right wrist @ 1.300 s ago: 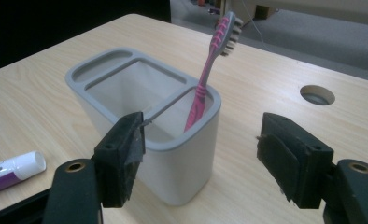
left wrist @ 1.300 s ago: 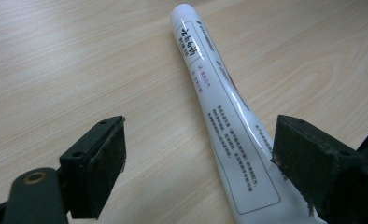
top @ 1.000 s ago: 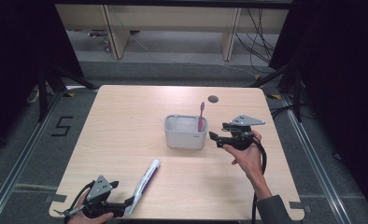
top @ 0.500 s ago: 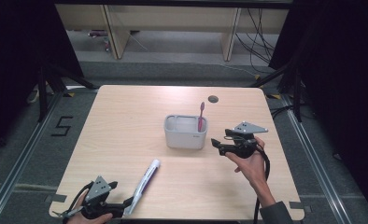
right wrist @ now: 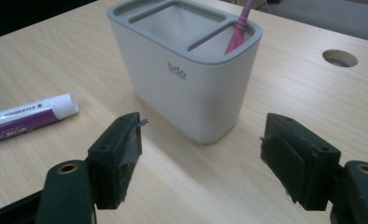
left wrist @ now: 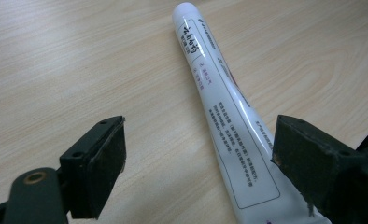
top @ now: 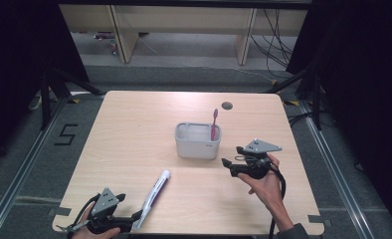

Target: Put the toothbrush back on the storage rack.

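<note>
Left gripper (left wrist: 196,163): jaws apart, astride toothpaste tube (left wrist: 219,107), well short of holder.
Right gripper (right wrist: 201,154): jaws apart, empty, facing toothbrush holder (right wrist: 191,79).
Pink toothbrush (right wrist: 238,28): upright in holder's end compartment.

Right gripper (right wrist: 201,158): two black jaws rise from bottom corners of frame, wide apart, nothing btwn pads. Pads worn, frayed at edges.

Holder (right wrist: 184,70), white w/ grey rim, upper centre of frame, just beyond the jaw tips, apart from both. Stands upright on table (right wrist: 289,112). Rim split into compartments: narrow slot at far left, large middle one, smaller one at right. Small lettering on front wall.

Toothbrush (right wrist: 238,30), pink, leans in right compartment, top cut off by upper edge.

Toothpaste tube (right wrist: 30,116), white and purple, lies flat at left edge, cap end pointing towards holder, well apart from it.

Round hole (right wrist: 340,58) in tabletop, upper right.
</note>
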Demonstrator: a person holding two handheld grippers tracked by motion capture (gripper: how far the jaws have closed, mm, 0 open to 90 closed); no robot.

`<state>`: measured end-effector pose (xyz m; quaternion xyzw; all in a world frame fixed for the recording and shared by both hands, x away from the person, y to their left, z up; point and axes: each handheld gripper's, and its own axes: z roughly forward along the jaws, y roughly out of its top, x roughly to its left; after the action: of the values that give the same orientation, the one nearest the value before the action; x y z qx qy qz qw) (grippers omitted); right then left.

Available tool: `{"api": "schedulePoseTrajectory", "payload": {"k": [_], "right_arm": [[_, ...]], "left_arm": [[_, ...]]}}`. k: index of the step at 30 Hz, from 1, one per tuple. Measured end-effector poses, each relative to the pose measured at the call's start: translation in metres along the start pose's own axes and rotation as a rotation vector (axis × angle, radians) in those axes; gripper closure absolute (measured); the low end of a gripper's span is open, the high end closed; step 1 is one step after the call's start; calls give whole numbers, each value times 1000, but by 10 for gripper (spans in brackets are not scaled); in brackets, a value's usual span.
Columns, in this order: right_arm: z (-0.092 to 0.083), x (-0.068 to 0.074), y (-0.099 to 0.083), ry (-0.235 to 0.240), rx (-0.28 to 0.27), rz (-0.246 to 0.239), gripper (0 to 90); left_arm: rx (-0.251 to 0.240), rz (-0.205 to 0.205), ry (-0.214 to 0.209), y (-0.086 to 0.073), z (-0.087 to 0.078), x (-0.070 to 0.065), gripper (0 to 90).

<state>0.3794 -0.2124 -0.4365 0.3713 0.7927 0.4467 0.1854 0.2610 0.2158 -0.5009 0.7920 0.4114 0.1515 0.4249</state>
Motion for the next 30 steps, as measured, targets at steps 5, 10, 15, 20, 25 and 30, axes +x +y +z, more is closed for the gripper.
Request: {"api": "schedulePoseTrajectory", "payload": {"k": [5, 10, 15, 20, 25, 30], "right_arm": [[-3, 6, -8, 11, 14, 17, 293], [-6, 8, -16, 15, 30, 24, 293], [-5, 10, -29, 24, 40, 12, 294], [-10, 12, -38, 21, 65, 42, 294], [-11, 13, -43, 28, 65, 46, 294], [-15, 13, -51, 22, 74, 37, 294]], "left_arm": [[25, 25, 7, 0, -2, 2, 168], [13, 8, 7, 1, -1, 1, 168], [32, 26, 14, 1, -3, 3, 168], [13, 3, 10, 1, 0, 1, 167], [4, -7, 10, 1, 0, 1, 168], [1, -1, 4, 1, 2, 0, 167]]}}
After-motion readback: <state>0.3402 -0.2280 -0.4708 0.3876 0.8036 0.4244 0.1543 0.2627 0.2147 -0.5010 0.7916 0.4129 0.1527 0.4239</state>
